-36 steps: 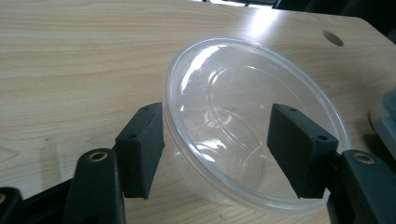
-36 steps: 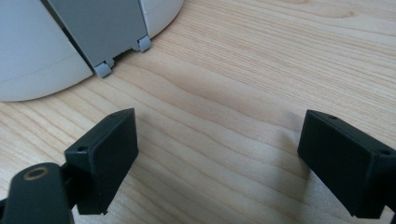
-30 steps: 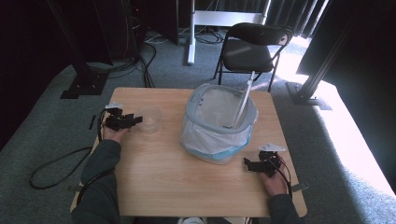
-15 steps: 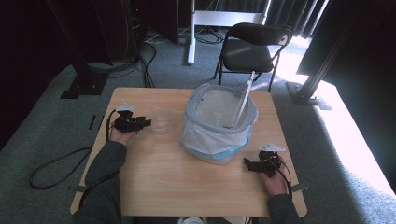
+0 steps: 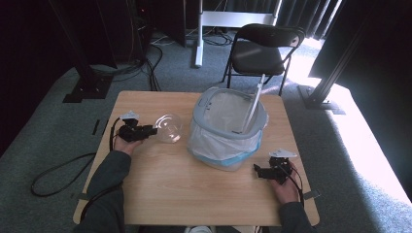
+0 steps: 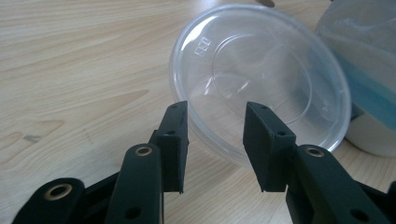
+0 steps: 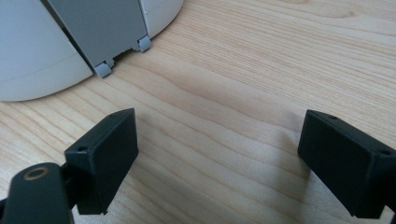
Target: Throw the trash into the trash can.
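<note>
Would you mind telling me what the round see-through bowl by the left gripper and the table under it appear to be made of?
The round see-through bowl looks like thin clear plastic, glossy: the wood shows through it and an embossed mark sits in its base. The table looks like pale wood or wood-look laminate, matte, with printed-looking grain; which one is unclear.

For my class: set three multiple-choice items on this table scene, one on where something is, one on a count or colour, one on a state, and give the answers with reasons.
1. Where is the clear plastic bowl?
A. inside the bin
B. on the table, left of the bin
C. on the chair

2. How many chairs stand behind the table?
A. one
B. two
C. three

3. How do the jaws of the right gripper stand?
A. shut on a cup
B. shut on nothing
C. wide apart over bare wood

Answers:
1 B, the high view shows it by the left gripper.
2 A, a single black folding chair.
3 C, nothing lies between them.
</note>
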`<move>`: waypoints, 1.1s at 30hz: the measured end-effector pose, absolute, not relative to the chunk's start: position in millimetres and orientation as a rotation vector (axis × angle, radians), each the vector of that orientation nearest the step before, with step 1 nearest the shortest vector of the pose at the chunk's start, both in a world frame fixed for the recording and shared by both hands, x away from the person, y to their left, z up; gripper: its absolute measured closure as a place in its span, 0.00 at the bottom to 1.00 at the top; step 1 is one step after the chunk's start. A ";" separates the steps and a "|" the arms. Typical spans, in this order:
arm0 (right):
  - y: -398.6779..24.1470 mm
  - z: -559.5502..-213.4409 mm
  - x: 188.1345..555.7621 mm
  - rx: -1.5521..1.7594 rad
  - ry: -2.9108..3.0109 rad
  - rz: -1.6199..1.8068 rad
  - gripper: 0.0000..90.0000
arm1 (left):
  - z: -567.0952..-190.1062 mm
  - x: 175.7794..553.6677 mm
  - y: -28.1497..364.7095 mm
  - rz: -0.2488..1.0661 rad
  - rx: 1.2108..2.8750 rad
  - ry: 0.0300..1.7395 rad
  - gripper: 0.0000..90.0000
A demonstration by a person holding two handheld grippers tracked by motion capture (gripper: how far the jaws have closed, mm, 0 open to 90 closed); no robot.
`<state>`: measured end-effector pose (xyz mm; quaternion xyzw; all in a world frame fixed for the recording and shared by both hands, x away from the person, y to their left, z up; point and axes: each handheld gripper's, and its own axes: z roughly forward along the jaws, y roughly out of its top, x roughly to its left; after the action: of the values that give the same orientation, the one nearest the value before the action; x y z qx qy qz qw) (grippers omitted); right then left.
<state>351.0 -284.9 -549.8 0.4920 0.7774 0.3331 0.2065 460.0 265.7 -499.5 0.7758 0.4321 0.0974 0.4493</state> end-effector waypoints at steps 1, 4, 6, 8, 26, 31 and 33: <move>-284.9 -549.8 351.0 1.371 2.165 0.928 0.13 | -499.6 459.9 266.7 0.244 1.919 1.074 0.68; -284.9 -549.9 351.0 1.370 2.165 0.928 0.13 | -500.8 459.4 270.1 0.250 1.917 1.086 0.68; -284.9 -549.8 351.0 1.371 2.166 0.928 0.13 | -501.5 459.4 271.9 0.255 1.918 1.090 0.68; -284.9 -549.8 351.0 1.371 2.165 0.928 0.13 | -502.0 459.3 273.4 0.260 1.919 1.103 0.68; -284.9 -549.8 351.0 1.371 2.165 0.928 0.13 | -505.9 462.0 278.5 0.285 1.928 1.141 0.67; -284.9 -549.8 351.0 1.371 2.166 0.928 0.13 | -506.3 462.5 279.0 0.293 1.936 1.149 0.67; -284.9 -549.9 351.0 1.371 2.165 0.928 0.13 | -506.1 462.5 278.7 0.296 1.938 1.148 0.67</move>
<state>351.0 -284.9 -549.9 0.4920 0.7773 0.3331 0.2066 462.5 278.7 -506.1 0.7735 0.4583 0.1182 0.4215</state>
